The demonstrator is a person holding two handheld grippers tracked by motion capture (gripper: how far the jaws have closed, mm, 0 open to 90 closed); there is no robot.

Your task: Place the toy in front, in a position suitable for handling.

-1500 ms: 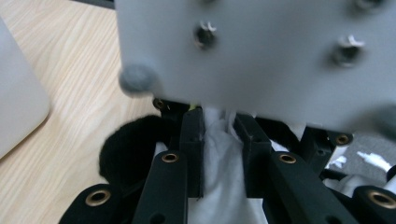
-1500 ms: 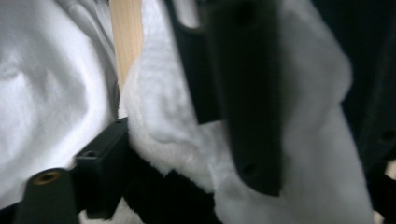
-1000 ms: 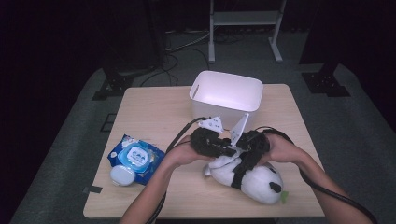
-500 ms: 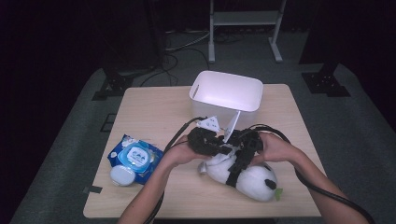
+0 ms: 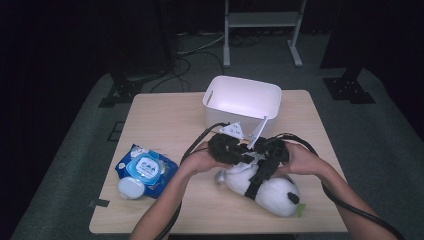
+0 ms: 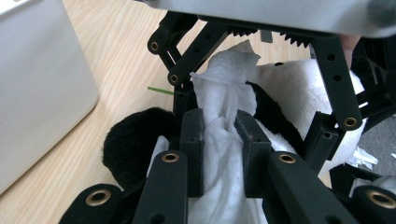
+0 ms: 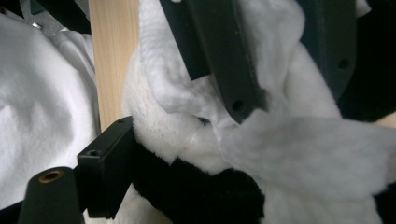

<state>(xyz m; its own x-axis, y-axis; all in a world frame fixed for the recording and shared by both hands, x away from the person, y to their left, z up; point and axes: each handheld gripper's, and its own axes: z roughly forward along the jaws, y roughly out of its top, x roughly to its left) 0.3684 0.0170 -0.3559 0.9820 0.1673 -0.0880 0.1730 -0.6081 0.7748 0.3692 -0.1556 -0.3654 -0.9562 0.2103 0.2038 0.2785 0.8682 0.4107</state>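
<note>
Left gripper (image 6: 219, 140) pinches limp wet wipe (image 6: 224, 93); right gripper (image 7: 187, 140) just opened wide around soft, light plush panda (image 5: 267, 190) (grab its body), lower right.

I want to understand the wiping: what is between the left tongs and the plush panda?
A white wet wipe: the left tongs pinch it against the plush panda, as the left gripper view shows.
</note>
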